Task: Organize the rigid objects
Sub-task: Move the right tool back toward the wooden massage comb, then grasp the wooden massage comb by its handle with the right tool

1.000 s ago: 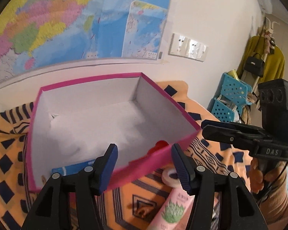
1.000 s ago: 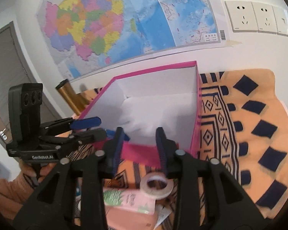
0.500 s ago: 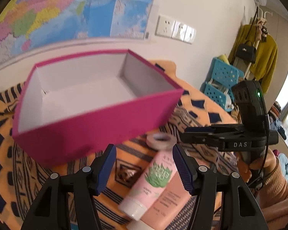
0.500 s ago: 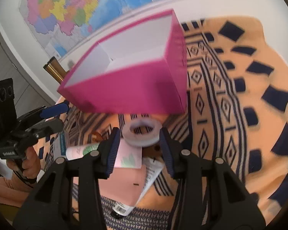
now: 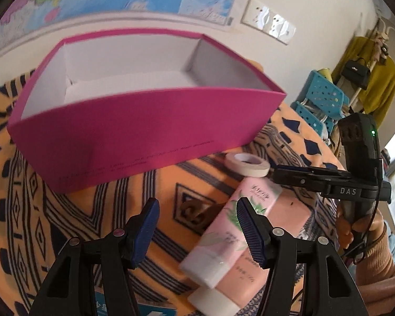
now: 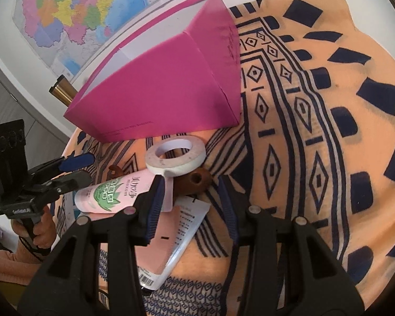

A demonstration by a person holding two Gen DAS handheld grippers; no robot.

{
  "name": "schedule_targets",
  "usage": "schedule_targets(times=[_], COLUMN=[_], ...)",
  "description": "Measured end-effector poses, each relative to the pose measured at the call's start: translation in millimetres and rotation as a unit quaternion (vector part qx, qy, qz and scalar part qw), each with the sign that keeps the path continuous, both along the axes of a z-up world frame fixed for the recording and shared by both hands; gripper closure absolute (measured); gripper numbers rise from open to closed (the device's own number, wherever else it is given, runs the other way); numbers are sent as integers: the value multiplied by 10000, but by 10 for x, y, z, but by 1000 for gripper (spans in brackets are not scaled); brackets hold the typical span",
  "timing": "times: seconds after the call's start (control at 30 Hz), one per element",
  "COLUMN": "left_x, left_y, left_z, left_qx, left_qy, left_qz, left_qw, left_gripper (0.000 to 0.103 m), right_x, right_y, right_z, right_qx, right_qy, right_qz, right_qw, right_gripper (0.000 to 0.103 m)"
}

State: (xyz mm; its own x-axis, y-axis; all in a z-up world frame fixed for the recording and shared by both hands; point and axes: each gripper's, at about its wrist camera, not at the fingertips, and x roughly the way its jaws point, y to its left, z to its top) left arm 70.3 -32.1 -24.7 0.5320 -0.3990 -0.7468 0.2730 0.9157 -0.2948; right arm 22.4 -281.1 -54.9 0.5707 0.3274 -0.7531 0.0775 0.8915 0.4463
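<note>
Pink plastic tubes (image 5: 231, 226) lie crossed on the orange patterned cloth (image 6: 355, 137), before the open magenta cardboard box (image 5: 134, 137), beside a white tape roll (image 6: 175, 155) and a brown wooden piece (image 6: 194, 181). Left gripper (image 5: 197, 226) hangs spread above them, pinching nothing. Right gripper (image 6: 191, 208), which has just been opening, straddles the wooden piece without pressing.

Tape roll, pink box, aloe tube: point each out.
tape roll (image 6: 175, 156), right wrist view, top face of the ring
pink box (image 5: 144, 129), left wrist view, near outer wall
aloe tube (image 5: 223, 226), left wrist view, printed body
</note>
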Motion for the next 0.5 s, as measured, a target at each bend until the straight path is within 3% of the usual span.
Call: schedule_targets(times=[0.07, 0.13, 0.2, 0.5], left_x=[36, 71, 85, 117], left_y=[50, 92, 133, 217], left_z=[-60, -132, -172, -230], left_qx=[-99, -171, -252, -408], left_qy=[111, 263, 332, 616], left_qz=[-22, -37, -46, -299], left_qw=[9999, 9995, 9991, 9968], left_gripper=[43, 53, 54, 56], right_x=[9, 18, 26, 12], right_y=[-1, 2, 13, -11], right_z=[-12, -18, -31, -52], right_qx=[-1, -18, -31, 118], right_qy=[-6, -29, -12, -32], right_qz=[9, 18, 64, 89], right_qw=[10000, 10000, 10000, 9999], right_gripper=[58, 59, 65, 67])
